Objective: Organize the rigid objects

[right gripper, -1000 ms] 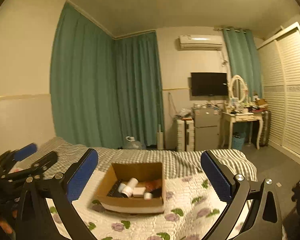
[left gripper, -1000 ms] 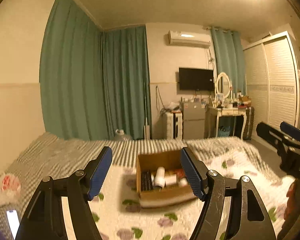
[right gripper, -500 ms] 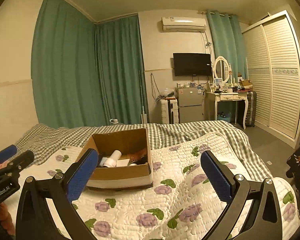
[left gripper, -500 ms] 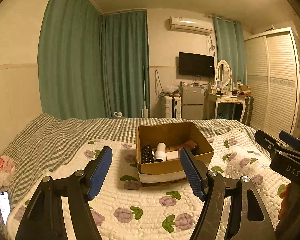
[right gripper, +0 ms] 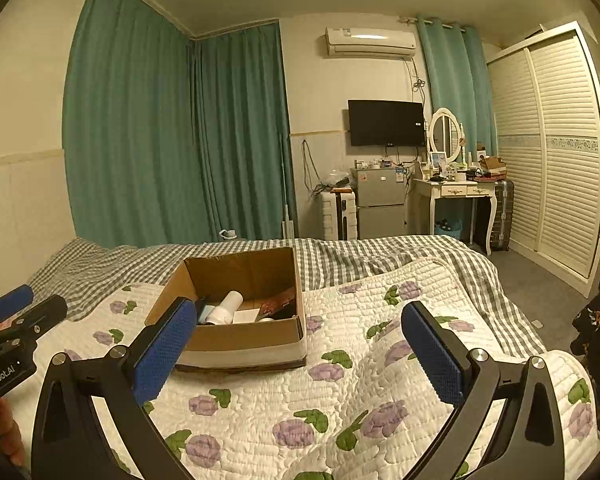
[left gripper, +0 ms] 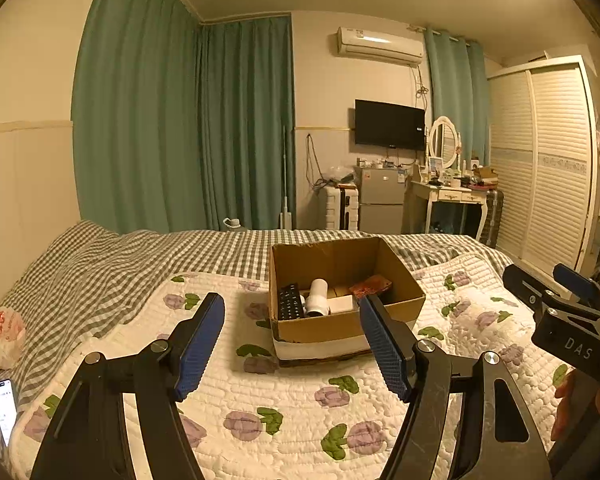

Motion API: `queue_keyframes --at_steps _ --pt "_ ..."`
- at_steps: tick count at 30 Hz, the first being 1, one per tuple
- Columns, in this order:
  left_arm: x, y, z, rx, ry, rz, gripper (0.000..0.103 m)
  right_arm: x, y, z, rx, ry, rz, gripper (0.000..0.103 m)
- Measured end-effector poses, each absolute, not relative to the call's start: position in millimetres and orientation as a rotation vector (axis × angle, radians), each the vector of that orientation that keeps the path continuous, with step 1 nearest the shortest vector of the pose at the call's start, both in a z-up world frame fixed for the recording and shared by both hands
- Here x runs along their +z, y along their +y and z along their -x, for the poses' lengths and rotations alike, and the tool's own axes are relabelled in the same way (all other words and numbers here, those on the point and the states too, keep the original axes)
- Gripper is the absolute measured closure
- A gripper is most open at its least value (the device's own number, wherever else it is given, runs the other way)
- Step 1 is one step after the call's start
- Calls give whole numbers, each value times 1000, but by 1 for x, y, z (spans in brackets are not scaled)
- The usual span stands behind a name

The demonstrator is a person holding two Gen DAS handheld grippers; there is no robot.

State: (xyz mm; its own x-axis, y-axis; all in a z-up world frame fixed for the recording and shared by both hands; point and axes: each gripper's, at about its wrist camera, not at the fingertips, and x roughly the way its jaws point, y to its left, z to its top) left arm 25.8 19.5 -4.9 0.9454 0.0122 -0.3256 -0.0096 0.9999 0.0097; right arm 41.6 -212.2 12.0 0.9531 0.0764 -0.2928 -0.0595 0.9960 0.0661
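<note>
An open cardboard box (left gripper: 396, 314) (right gripper: 242, 338) sits on a flowered quilt on the bed. It holds a white cylinder (left gripper: 317, 296) (right gripper: 226, 307), a black remote (left gripper: 290, 301), a white packet (left gripper: 342, 303) and a red-patterned item (left gripper: 372, 282). My left gripper (left gripper: 292, 338) is open and empty, just short of the box. My right gripper (right gripper: 300, 344) is open and empty, nearer the box's right side. Each gripper also shows at the edge of the other's view: the right one (left gripper: 556, 304) and the left one (right gripper: 20, 314).
A phone (left gripper: 5, 408) and a plastic bag (left gripper: 0, 330) lie at the bed's left edge. Beyond the bed stand a small fridge (right gripper: 380, 204), a white dressing table (right gripper: 456, 196) and a louvred wardrobe (right gripper: 556, 152). Quilt surface (right gripper: 340, 400) spreads in front of the box.
Both views have tilted down and drawn closer to the box, so the bed fills more of the frame. Both grippers stayed open and empty.
</note>
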Motion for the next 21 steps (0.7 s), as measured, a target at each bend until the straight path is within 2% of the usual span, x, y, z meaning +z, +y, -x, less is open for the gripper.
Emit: queue_keyframes --at_steps 21 --pt "-6 17 -27 25 342 -22 30 8 -208 -42 71 317 -54 0"
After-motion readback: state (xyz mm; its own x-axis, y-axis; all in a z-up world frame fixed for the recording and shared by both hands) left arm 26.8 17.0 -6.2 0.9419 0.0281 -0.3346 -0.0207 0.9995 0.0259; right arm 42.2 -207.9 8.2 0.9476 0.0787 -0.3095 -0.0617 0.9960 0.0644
